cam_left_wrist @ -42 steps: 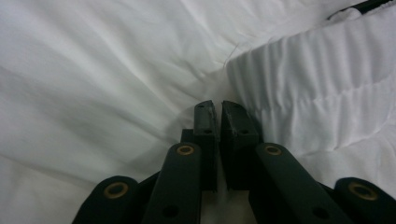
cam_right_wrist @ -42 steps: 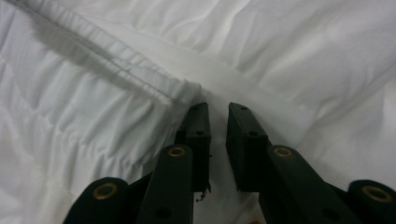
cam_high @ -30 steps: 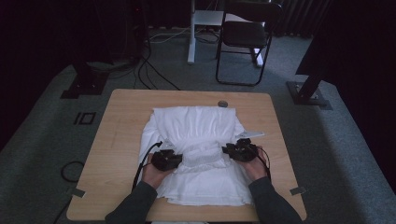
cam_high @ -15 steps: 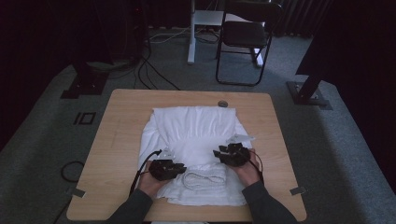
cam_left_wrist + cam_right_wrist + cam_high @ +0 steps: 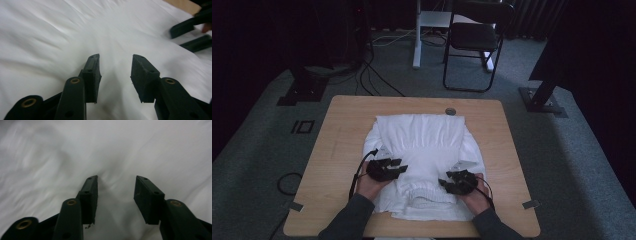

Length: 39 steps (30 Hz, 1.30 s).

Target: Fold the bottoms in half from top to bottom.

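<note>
A white garment (image 5: 422, 140) lies folded on the wooden table (image 5: 342, 135), with a ribbed hem (image 5: 428, 198) bunched near the front edge. My left gripper (image 5: 398, 168) rests on the garment's left part, its jaws pointing right. In the left gripper view it (image 5: 115, 58) is open just over the cloth (image 5: 75, 30), with nothing between its pads. My right gripper (image 5: 446, 183) sits on the garment's near right part, pointing left. Its own view shows it (image 5: 117, 180) open above the white fabric (image 5: 150, 150). The right gripper's jaws also appear farther off in the left gripper view.
A small round object (image 5: 450, 111) lies at the table's far edge, just beyond the garment. Bare wood runs along both sides of the cloth. Behind the table stand a black chair (image 5: 474, 35) and stand bases, with cables (image 5: 372, 80) on the carpet.
The right gripper has drawn back toward the person. The left dipped toward the front edge, then returned. The garment's near part has bunched, showing the ribbed hem.
</note>
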Available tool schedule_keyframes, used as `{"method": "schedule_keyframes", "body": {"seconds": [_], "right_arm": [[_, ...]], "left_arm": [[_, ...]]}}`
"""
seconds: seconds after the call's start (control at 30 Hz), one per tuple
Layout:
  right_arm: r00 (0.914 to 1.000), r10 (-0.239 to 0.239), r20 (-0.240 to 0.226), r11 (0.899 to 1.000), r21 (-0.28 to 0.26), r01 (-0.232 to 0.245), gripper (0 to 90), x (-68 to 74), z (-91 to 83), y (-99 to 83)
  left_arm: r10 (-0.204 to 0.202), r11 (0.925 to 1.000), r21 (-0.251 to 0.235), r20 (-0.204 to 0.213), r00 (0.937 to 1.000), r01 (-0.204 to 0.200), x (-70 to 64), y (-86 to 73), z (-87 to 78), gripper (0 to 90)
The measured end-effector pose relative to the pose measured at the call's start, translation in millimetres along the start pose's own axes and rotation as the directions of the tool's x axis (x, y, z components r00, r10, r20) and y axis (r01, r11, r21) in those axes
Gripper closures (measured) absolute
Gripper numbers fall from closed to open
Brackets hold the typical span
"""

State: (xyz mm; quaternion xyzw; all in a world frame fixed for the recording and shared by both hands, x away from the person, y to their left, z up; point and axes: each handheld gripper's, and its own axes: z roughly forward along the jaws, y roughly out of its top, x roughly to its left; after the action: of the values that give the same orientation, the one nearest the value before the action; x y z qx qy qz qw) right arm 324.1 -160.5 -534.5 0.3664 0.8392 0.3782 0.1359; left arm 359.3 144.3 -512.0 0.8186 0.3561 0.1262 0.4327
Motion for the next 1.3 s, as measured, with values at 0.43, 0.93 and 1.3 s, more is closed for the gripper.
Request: {"method": "schedule_keyframes", "body": {"seconds": [0.43,0.93,1.3], "right_arm": [[0.9803,0.098,0.171,0.995,-0.050,-0.090,40.3,-79.9,45.3,71.3],[0.9866,0.102,0.127,0.995,-0.004,-0.102,40.5,-58.1,45.4,18.3],[0.9914,0.076,0.107,0.997,0.018,-0.079,40.8,-35.7,27.8,0.8]], "left_arm": [[-0.050,0.9954,0.073,-0.159,0.9860,0.062,54.4,25.9,65.4,54.5],[-0.077,0.9941,0.069,-0.088,0.9931,0.084,20.0,-18.8,37.0,54.2],[-0.099,0.9949,-0.001,-0.223,0.9697,0.101,37.6,-1.9,-2.5,44.0]]}}
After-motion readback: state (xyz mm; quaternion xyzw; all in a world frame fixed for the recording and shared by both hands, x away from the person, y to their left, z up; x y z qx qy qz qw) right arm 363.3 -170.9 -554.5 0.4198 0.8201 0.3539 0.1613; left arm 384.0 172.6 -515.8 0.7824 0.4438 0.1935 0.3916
